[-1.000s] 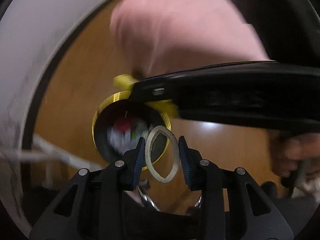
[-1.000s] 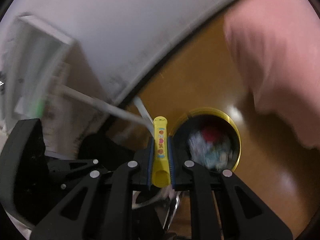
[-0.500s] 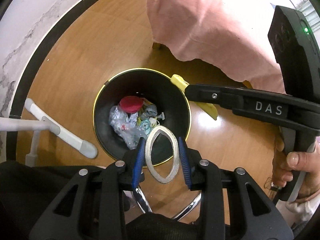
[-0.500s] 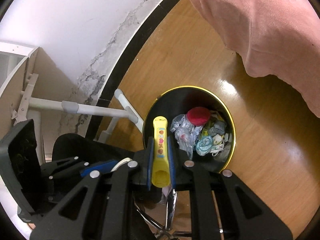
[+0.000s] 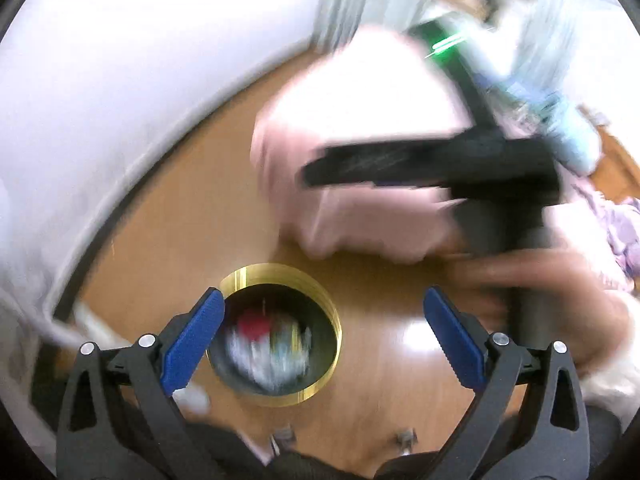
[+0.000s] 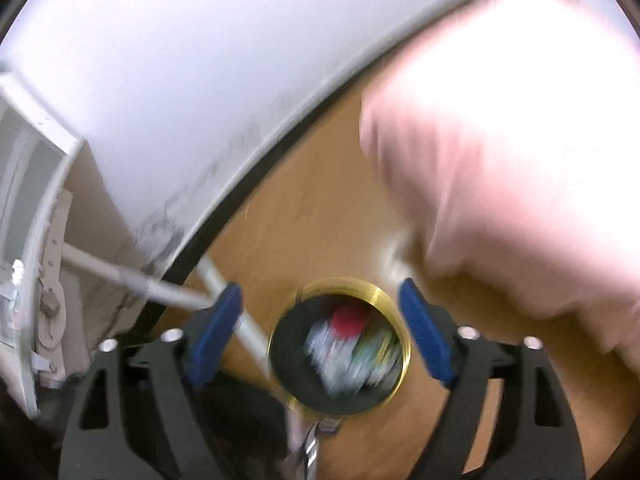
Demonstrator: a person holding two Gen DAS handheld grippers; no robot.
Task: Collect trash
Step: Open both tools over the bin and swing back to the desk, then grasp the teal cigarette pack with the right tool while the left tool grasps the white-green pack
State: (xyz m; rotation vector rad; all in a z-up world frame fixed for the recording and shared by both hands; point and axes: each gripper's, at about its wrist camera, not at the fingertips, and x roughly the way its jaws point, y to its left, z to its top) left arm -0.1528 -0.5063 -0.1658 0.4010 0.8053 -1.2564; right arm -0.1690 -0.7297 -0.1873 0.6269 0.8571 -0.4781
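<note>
A black trash bin with a gold rim [image 5: 280, 276] stands on the wooden floor below both grippers; it also shows in the right wrist view [image 6: 384, 292]. Blurred trash lies inside, with a red lid [image 5: 254, 326] on top, also in the right wrist view [image 6: 350, 320]. My left gripper [image 5: 324, 336] is open and empty above the bin. My right gripper [image 6: 320, 328] is open and empty above the bin. The right gripper's black body [image 5: 432, 164] shows blurred in the left wrist view, higher and to the right.
A pink cloth [image 6: 520, 140] hangs over furniture to the right of the bin, also in the left wrist view [image 5: 360, 184]. White tube legs [image 6: 160, 284] stand left of the bin by the white wall [image 6: 200, 80]. A black chair and its metal base [image 6: 312, 444] are below.
Both grippers opened. The white ring left the left gripper and the yellow stick left the right gripper. Both grippers rose and the bin looks smaller.
</note>
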